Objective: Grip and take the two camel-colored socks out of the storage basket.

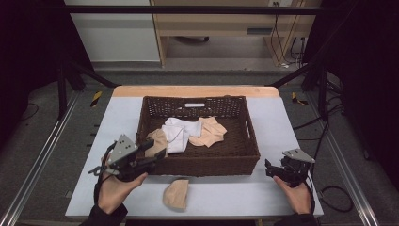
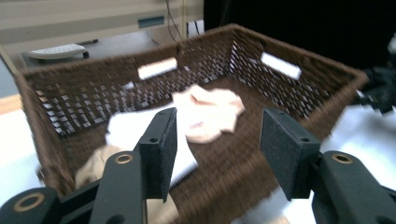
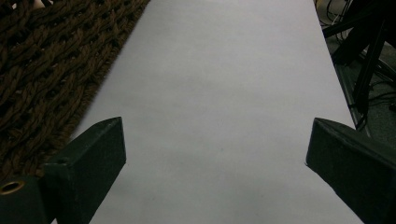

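Beige sock (image 1: 176, 193) lies on table (image 1: 117, 113), near front edge, just outside basket (image 1: 197, 165). Left gripper (image 1: 157, 157) above basket's near-left corner, jaws wide apart, nothing between. Right gripper (image 1: 269, 168) low beside basket's right end, jaws wide, empty. More socks (image 1: 188, 133) inside basket.

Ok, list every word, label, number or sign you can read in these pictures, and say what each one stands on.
No readable text anywhere.
Yellow and black hazard tape on the floor: stripes alone, no words.
Pale panel on the wooden furniture at the back: too small to read.
Brown wicker basket, the white cloth and tan cloths in it: no label visible.
Tan cloth on the table: no mark.
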